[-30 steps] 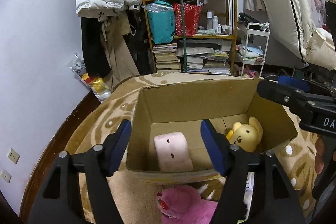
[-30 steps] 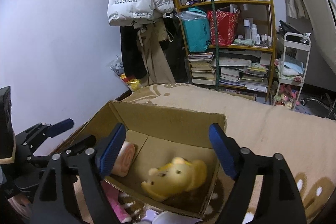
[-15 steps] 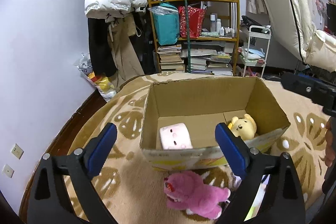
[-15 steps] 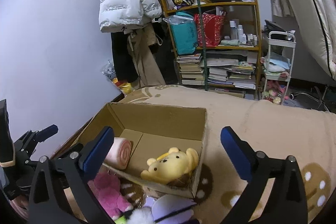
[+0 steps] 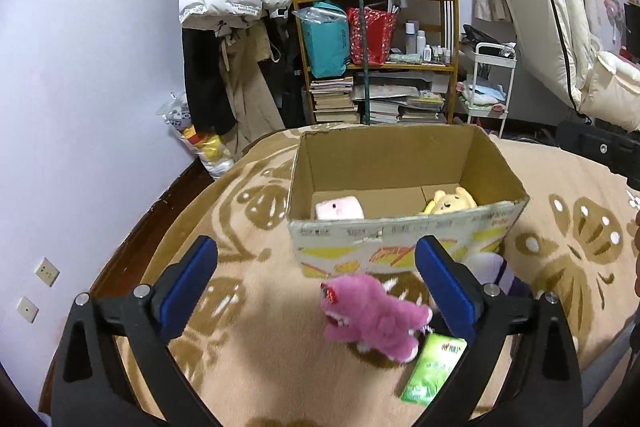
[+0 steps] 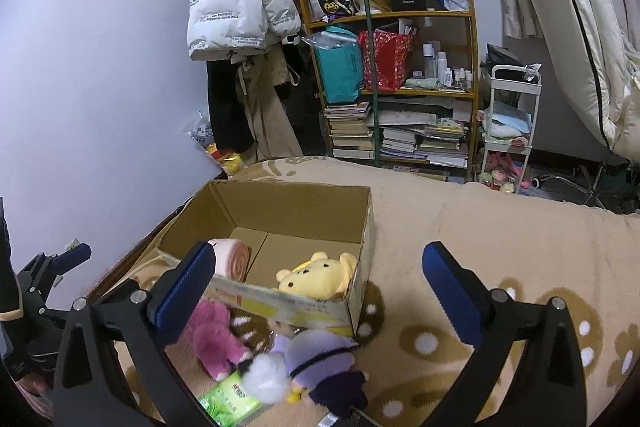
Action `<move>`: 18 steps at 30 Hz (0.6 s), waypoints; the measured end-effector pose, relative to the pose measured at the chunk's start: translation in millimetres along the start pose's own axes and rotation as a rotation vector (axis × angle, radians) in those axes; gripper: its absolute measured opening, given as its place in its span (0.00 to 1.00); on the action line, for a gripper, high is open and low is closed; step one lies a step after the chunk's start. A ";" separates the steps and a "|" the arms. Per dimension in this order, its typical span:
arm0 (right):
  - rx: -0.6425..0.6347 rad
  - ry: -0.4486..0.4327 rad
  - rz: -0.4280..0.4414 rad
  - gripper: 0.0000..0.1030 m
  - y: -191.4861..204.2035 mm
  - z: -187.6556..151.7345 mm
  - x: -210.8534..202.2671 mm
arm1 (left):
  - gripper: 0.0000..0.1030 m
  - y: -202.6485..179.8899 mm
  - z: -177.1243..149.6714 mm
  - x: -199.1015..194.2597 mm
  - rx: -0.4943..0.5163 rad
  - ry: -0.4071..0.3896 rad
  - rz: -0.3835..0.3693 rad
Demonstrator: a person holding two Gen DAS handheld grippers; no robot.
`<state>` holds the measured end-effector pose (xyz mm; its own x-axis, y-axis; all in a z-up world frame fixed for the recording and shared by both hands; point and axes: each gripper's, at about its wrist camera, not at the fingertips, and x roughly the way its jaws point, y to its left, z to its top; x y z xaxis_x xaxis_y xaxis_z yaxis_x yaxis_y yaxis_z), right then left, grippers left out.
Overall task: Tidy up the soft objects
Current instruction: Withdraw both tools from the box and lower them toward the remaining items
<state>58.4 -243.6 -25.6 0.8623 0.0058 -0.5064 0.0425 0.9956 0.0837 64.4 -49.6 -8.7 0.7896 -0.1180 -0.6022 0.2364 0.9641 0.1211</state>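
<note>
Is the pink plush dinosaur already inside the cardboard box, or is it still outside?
Outside. The pink plush dinosaur lies on the patterned blanket in front of the cardboard box; only the pink roll cushion and yellow bear are inside.

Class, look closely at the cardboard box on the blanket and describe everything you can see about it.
The cardboard box is plain brown corrugated card, open at the top, standing upright on the patterned beige blanket. Its near outer wall is printed white with yellow and orange markings, and the rim looks a little ragged. Inside lie a pink roll plush on the left and a yellow bear plush on the right. A pink plush and a purple plush lie on the blanket just in front of it.
</note>
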 end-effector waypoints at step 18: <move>0.061 0.199 -0.103 1.00 1.2 -43.2 -25.3 | 0.95 6.2 -23.9 -18.1 -0.042 0.135 -0.042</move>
<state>14.8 -238.5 -49.8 0.7355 -0.0706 -0.6738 0.1606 0.9844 0.0721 38.1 -35.8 -16.0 0.6957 -0.1284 -0.7068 0.2418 0.9684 0.0620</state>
